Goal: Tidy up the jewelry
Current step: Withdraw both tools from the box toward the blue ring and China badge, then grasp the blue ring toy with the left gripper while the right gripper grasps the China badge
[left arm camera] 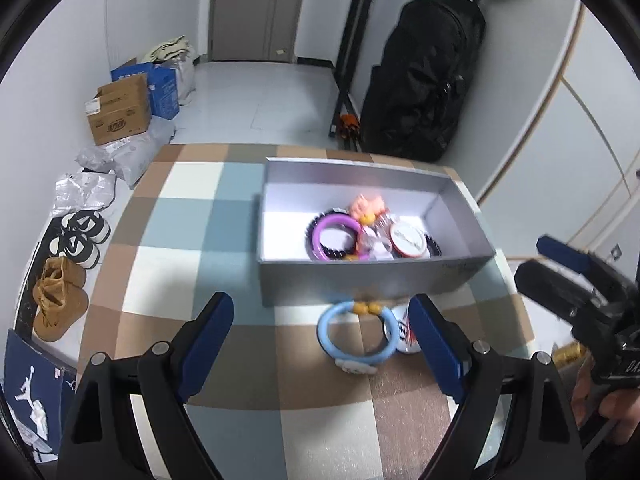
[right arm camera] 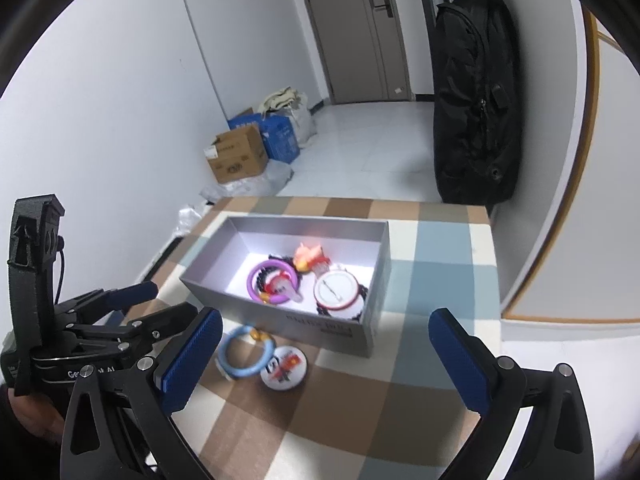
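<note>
Grey open-top box (left arm camera: pixel 372 276) sits on the table with the checked cloth (left arm camera: pixel 192 216), towards the far right part of the top. Inside the box, heaped at its near right end: a purple bangle (left arm camera: pixel 335 236), a dark bead bracelet partly under it, an orange trinket (left arm camera: pixel 366 206) behind, a round red-rimmed badge (left arm camera: pixel 408 242) face up. Items touch and overlap; the smaller ones in the heap are too blurred to name.

Outside the box, just beside its near wall: a light blue bangle (left arm camera: pixel 354 334) with amber beads at its far side, lying flat on the cloth. A round printed badge (left arm camera: pixel 404 332) lies touching or almost touching the bangle's right edge; contact not resolvable.

Left gripper (left arm camera: pixel 324 344): jaws spread wide, nothing between the pads. The blue bangle lies on the cloth ahead, inside the span of the fingers, closer to the right-hand pad, untouched.

Right gripper (right arm camera: pixel 326 364): jaws also wide apart, empty. In its own view the blue bangle (right arm camera: pixel 246 354) and printed badge (right arm camera: pixel 283 367) lie near its left pad, on the cloth. The left gripper shows at the left edge of this view, held in a person's hand

Floor beyond: cardboard boxes, shoes, a black bag against the wall
</note>
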Available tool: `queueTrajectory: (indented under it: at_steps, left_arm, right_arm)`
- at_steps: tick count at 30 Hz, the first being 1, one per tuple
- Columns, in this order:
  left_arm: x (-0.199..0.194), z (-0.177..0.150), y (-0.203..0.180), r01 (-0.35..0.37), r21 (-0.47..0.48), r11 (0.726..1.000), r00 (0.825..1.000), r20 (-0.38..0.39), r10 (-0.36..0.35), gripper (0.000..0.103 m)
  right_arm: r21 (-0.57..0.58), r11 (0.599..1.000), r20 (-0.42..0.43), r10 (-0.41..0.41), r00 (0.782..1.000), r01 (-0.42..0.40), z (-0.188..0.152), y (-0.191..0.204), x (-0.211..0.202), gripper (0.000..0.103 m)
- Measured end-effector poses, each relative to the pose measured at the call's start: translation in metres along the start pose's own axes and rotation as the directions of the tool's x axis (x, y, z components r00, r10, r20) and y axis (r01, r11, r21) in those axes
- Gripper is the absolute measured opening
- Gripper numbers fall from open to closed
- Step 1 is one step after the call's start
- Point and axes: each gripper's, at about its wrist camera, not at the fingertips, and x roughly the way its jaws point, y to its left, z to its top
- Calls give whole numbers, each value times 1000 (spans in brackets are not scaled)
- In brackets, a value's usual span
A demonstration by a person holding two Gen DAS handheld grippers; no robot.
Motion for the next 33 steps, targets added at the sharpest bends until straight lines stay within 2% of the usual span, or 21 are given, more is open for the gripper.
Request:
queueTrajectory:
  at_steps: [8,15,22,33]
  left_arm:
    - [18,-14,-9,12,38,999,997,-82,-9,86]
    - [23,-20,-25,23,90,996,995,-103,-13,86]
    - [30,-24,-31,-51,100,994,992,-112,63,86]
    - [35,-24,-33,-67,90,994,990,-121,78,85]
  right_arm:
    - [34,998,-40,-54,998,56,-3,-10,0,103]
    - [104,993,-65,-51,997,58,-5,-27,-3,103]
    - [105,993,-67,-53,996,60,-8,-29,-9,103]
    - [120,991,-81,-55,995,64,-12,-33,-13,103]
